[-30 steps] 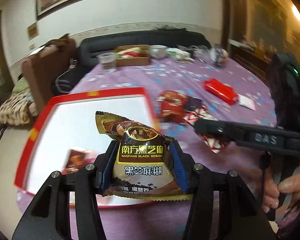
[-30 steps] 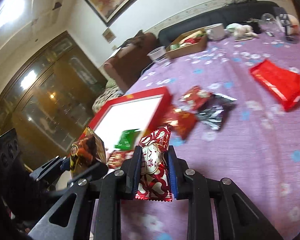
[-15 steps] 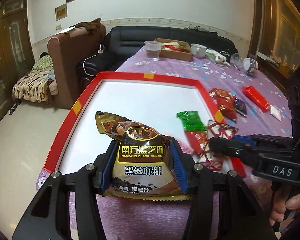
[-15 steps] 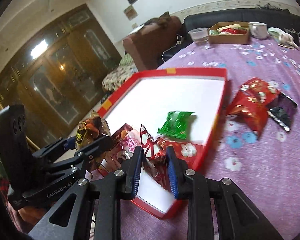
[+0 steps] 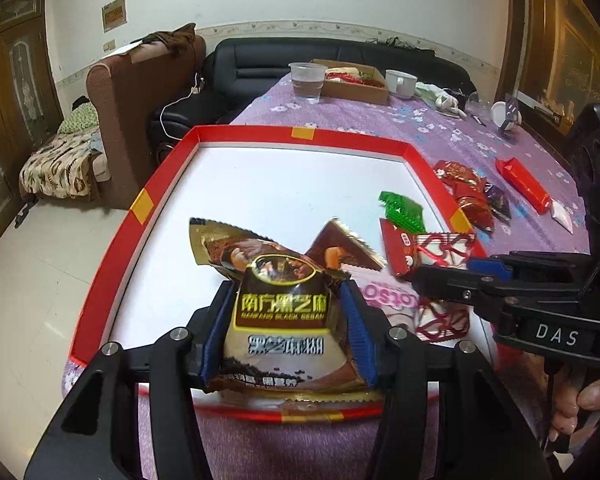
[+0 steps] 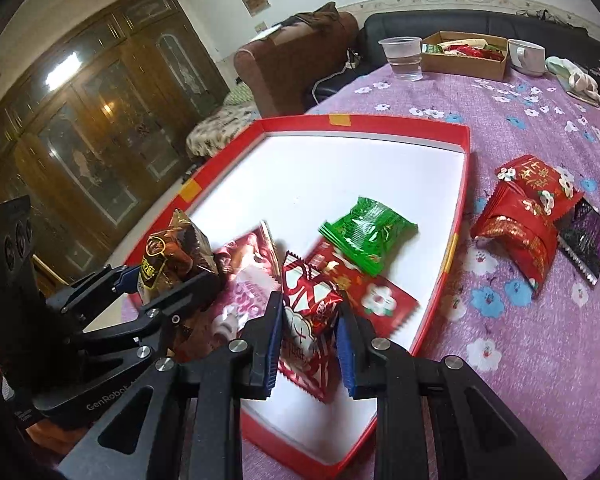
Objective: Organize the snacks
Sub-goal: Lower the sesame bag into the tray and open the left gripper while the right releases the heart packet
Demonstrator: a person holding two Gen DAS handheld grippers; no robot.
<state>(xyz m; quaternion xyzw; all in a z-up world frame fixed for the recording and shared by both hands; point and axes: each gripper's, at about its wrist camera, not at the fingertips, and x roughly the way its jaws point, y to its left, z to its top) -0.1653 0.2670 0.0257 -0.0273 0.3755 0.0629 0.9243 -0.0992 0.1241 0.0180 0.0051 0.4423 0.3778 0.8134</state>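
Note:
My left gripper [image 5: 286, 312] is shut on a brown and gold black sesame packet [image 5: 280, 304], held over the near edge of the red-rimmed white tray [image 5: 112, 256]. My right gripper [image 6: 308, 324] holds a red and white snack packet [image 6: 308, 320] between its blue pads, low over the tray's [image 6: 456, 208] near part; the jaws look slightly parted. In the tray lie a green packet [image 6: 366, 232], a red flowered packet [image 6: 376, 300] and a pink packet [image 6: 248, 292]. The right gripper shows in the left wrist view [image 5: 440, 280], the left gripper in the right wrist view [image 6: 168, 276].
On the purple flowered cloth right of the tray lie red packets [image 6: 528, 208], a dark purple packet [image 6: 584, 240] and a long red packet [image 5: 522, 184]. Farther back stand a plastic cup [image 6: 402, 58], a cardboard box of snacks [image 6: 464, 54] and a white mug [image 6: 526, 56].
Both grippers have moved in over the tray with their packets. The right gripper's packet has come down to the tray floor and its jaws look wider than before.

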